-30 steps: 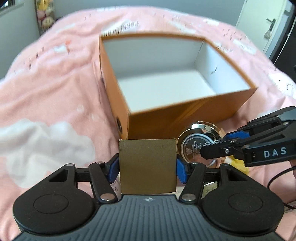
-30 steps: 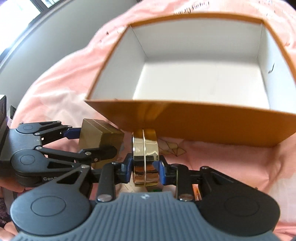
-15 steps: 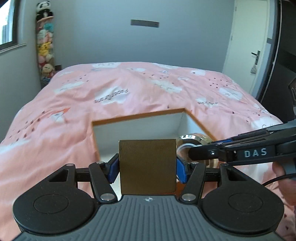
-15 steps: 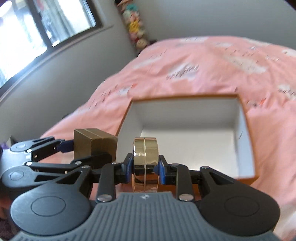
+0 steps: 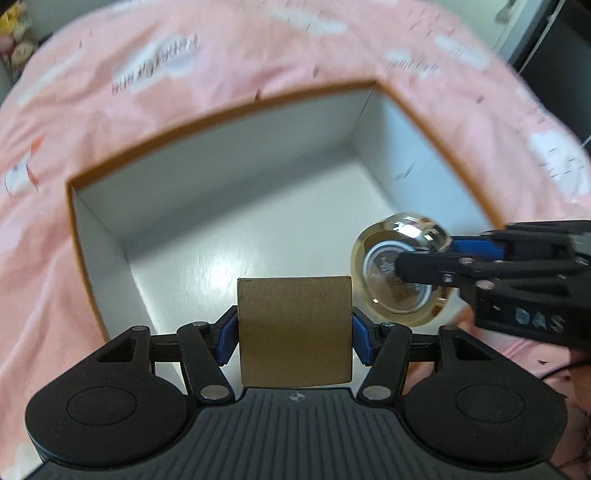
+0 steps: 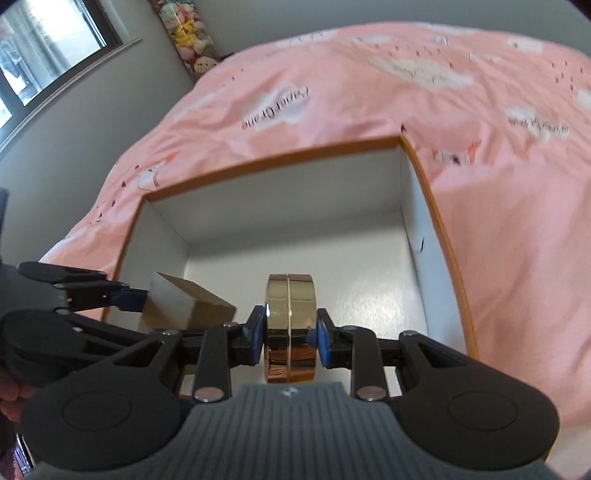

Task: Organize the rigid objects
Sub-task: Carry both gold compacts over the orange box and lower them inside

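An open orange box (image 5: 229,110) with a bare white inside lies on the pink bed; it also shows in the right wrist view (image 6: 439,221). My left gripper (image 5: 293,332) is shut on a small brown-gold box (image 5: 293,328) and holds it over the near part of the orange box. My right gripper (image 6: 290,336) is shut on a shiny gold round tin (image 6: 290,325), held on edge over the box. In the left wrist view the tin (image 5: 400,273) hangs just right of the small box. In the right wrist view the small box (image 6: 184,302) is at the left.
The pink bedspread (image 6: 369,85) with white clouds surrounds the orange box. A window (image 6: 44,55) and a stack of plush toys (image 6: 188,29) are at the far left by the grey wall. A door (image 5: 517,14) is at the far right.
Both grippers have moved forward and tipped down, from in front of the orange box to above its open inside. Each still holds its object.
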A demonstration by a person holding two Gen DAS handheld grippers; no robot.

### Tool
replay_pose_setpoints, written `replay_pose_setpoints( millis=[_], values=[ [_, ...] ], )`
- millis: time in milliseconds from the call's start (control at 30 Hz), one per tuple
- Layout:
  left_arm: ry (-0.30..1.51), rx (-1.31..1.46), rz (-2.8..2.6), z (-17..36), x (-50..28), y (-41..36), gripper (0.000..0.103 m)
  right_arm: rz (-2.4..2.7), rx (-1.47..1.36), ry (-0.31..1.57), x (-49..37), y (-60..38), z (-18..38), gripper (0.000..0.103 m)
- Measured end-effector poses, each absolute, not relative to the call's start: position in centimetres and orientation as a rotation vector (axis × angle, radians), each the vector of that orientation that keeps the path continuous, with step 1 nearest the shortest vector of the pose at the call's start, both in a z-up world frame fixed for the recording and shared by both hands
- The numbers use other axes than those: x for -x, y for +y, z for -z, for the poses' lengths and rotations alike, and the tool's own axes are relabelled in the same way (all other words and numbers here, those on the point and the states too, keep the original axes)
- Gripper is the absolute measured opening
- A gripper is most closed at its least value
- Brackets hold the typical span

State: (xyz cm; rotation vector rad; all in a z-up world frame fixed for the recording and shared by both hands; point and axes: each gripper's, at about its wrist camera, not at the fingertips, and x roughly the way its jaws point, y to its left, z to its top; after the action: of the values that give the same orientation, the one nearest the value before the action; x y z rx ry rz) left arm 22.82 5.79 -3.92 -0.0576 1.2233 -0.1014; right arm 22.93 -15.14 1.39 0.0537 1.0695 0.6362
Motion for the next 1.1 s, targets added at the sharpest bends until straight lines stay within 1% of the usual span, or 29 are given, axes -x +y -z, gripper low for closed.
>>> replay_pose_setpoints(
  millis=[133, 333, 433, 533, 567, 600, 733, 767, 800, 933, 1000, 1033, 1100],
  values=[
    [1.344, 0.032, 0.059, 6.0, -23.5, 5.1, 0.069, -0.659, -0.063, 1.107, -23.4, -14.5, 0.1, 0.027],
    [1.418, 0.016, 0.000, 7.7, -23.6, 4.8, 0.070, -0.679, -0.063, 1.149, -24.1, -13.7, 2.3, 0.027],
    [1.476, 0.061, -0.009, 8.6, -23.8, 5.4, 0.070, -0.677, -0.063, 1.170, -24.4, -13.5, 3.2, 0.027],
    [1.467, 0.054, -0.022, 8.8, -23.6, 5.8, 0.074, -0.679, -0.065, 1.182, -24.4, -13.5, 3.6, 0.027],
    [1.460, 0.059, -0.027, 8.7, -23.4, 5.9, 0.079, -0.680, -0.067, 1.184, -24.4, -13.5, 3.7, 0.027],
    [1.456, 0.067, -0.024, 8.6, -23.4, 6.0, 0.080, -0.680, -0.066, 1.185, -24.4, -13.4, 3.8, 0.027],
    [1.418, 0.081, -0.025, 7.6, -22.7, 6.6, 0.081, -0.671, -0.064, 1.191, -24.3, -13.5, 3.9, 0.028],
    [1.390, 0.086, -0.027, 6.9, -22.4, 6.7, 0.080, -0.668, -0.062, 1.193, -24.3, -13.5, 3.9, 0.028],
    [1.347, 0.089, -0.028, 5.8, -21.4, 7.1, 0.074, -0.665, -0.059, 1.195, -24.4, -13.4, 4.0, 0.028],
    [1.127, 0.110, -0.035, 1.4, -17.8, 8.9, 0.074, -0.680, -0.048, 1.200, -24.1, -12.9, 3.9, 0.028],
    [1.061, 0.110, -0.079, 0.2, -16.4, 10.0, 0.073, -0.697, -0.044, 1.205, -23.9, -12.2, 4.0, 0.028],
    [1.039, 0.114, -0.114, -0.1, -15.6, 10.7, 0.072, -0.706, -0.043, 1.207, -23.8, -11.9, 4.0, 0.028],
    [0.999, 0.139, -0.171, -0.4, -14.8, 11.8, 0.059, -0.726, -0.045, 1.212, -23.6, -11.3, 4.1, 0.028]
  ],
)
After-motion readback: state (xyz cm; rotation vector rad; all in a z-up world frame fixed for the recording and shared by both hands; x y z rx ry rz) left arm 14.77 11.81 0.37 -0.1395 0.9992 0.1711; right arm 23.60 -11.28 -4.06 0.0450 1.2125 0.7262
